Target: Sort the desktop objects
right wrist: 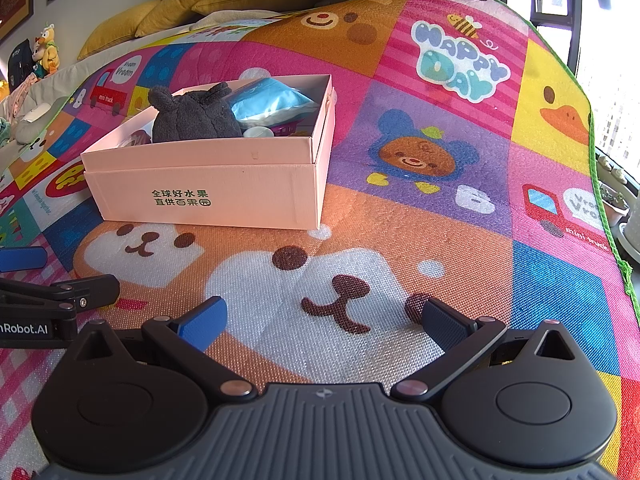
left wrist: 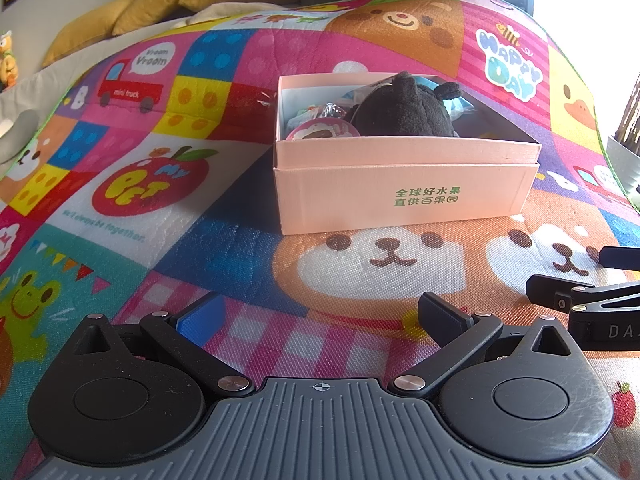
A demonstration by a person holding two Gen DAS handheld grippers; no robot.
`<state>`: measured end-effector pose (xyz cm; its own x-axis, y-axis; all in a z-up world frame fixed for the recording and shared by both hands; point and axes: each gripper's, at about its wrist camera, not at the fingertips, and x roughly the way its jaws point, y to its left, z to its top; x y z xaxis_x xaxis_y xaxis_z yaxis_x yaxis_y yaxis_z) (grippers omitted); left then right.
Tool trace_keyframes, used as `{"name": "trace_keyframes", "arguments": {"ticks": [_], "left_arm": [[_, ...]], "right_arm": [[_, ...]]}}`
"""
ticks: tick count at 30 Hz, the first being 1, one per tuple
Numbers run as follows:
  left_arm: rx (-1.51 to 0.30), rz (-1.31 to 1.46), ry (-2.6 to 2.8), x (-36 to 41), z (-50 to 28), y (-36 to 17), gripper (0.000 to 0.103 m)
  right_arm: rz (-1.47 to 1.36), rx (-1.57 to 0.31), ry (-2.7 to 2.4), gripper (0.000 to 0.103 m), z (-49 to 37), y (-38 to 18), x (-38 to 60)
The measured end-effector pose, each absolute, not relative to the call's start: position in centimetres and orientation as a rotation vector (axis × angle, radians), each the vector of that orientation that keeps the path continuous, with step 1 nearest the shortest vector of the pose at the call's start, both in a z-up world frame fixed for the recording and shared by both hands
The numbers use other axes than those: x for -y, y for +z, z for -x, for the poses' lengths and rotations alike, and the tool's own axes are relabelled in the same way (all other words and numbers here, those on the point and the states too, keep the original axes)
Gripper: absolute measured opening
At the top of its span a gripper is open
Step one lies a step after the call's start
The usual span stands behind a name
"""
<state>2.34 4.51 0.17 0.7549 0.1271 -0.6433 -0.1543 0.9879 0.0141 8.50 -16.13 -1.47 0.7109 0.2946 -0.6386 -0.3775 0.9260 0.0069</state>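
Observation:
A pink cardboard box (left wrist: 404,196) (right wrist: 208,196) with green print stands on the colourful play mat (left wrist: 200,248) (right wrist: 440,208). Inside lie a black plush toy (left wrist: 404,108) (right wrist: 192,116), a blue packet (right wrist: 272,100), a round pink badge (left wrist: 324,132) and a few small items partly hidden by the plush. My left gripper (left wrist: 320,316) is open above the mat, short of the box, with nothing between its fingers. My right gripper (right wrist: 324,320) is open too, empty, to the right of the box. Each gripper shows at the edge of the other's view.
Yellow cushions (left wrist: 172,0) (right wrist: 200,0) and a small stuffed toy (right wrist: 46,52) sit on a sofa behind the mat. A window (right wrist: 600,40) lies to the right, past the mat's green edge. Potted plants (right wrist: 614,200) stand beyond that edge.

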Motion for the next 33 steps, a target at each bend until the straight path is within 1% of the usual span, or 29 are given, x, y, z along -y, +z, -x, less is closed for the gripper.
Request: {"name": "trace_keyframes", "arguments": {"ticks": [15, 21, 33], "left_arm": [[-0.701, 0.043, 0.15, -4.69, -2.35, 0.21, 0.103], [-0.744, 0.063, 0.151, -4.67, -2.3, 0.51, 0.103], [-0.744, 0.062, 0.159, -4.51, -2.27, 0.47, 0.103]], "right_arm": [[0.128, -0.685, 0.374, 0.103, -8.5, -1.44, 16.1], [0.128, -0.685, 0.374, 0.103, -8.48, -1.46, 16.12], [0.128, -0.685, 0.374, 0.103, -8.53, -1.47, 16.11]]}}
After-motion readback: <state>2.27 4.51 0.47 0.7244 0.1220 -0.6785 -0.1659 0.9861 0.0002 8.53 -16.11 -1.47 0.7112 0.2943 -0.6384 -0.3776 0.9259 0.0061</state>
